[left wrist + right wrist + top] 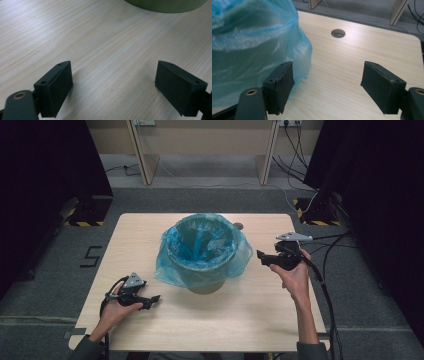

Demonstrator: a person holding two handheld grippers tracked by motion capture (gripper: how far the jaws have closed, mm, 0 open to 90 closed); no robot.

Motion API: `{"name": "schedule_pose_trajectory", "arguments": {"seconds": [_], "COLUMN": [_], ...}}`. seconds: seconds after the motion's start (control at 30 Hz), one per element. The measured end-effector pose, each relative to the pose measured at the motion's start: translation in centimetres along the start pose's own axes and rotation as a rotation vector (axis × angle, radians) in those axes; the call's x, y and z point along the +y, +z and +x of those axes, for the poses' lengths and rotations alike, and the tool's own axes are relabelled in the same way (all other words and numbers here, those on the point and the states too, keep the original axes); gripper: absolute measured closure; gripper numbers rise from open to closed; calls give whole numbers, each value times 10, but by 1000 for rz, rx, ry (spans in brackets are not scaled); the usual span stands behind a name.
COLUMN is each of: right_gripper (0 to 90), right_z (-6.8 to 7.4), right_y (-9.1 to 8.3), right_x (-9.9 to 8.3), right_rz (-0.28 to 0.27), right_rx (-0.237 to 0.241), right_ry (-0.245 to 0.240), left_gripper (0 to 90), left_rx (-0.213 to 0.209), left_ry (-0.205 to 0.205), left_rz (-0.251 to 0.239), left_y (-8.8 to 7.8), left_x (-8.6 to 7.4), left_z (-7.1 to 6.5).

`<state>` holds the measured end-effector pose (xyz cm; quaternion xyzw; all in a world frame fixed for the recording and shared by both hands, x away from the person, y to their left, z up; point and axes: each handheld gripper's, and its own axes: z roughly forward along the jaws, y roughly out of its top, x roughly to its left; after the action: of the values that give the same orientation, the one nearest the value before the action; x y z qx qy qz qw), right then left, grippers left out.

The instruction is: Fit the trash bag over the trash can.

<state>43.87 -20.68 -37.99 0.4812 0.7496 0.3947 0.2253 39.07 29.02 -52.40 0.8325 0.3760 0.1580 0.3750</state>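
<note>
High view first: the left gripper (150, 301) sits low at the lower left of the frame, its jaws spread wide over bare wood and holding nothing, pointing toward the lower middle of the picture. The right gripper (264, 257) hangs at mid-right, jaws likewise spread and empty, aimed leftward at the blue bag (172, 265) that lines the bin (206, 286) in the centre of the table (250, 315). From the right gripper view, the bag's loose plastic (257, 50) fills the left side of the frame and one finger (279, 87) stands just beside its drooping hem, perhaps brushing it; the other finger is well apart over open tabletop, with a round cable hole (338, 33) farther back at upper centre. From the left gripper view, just the bin's greenish base (165, 6) peeks in at the top edge, well apart from the pads. So the right hand looks the nearer one: the bag's overhang lies directly leftward of it, and the rim runs round the bin's mouth, so I'd guess a short move left would put the hem between its jaws.
</note>
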Motion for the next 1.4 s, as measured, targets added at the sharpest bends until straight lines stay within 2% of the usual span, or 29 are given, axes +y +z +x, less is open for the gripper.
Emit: {"name": "schedule_pose_trajectory", "arguments": {"seconds": [0.27,0.3,0.53,0.73,0.87,1.1,1.4], "right_gripper": [257,257,258,259,259,260,260], "right_z": [0,2,8,15,18,20,22], "right_y": [4,6,7,12,14,16,20], "right_x": [-19,-26,-38,-51,-56,-66,-84], "right_rz": [-12,-18,-21,-19,-3,4,54], "right_rx": [-10,-13,-28,-18,-22,-7,-8], "right_ry": [18,18,-1,4,-15,-8,-22], "left_gripper": [135,135,135,134,134,134,134], "left_rx": [-1,-1,0,-1,-1,1,1], "left_ry": [1,1,1,0,0,1,1], "left_rz": [3,3,3,2,3,2,2], "left_y": [0,0,0,0,0,0,0], "left_x": [0,0,0,0,0,0,0], "left_z": [0,0,0,0,0,0,0]}}
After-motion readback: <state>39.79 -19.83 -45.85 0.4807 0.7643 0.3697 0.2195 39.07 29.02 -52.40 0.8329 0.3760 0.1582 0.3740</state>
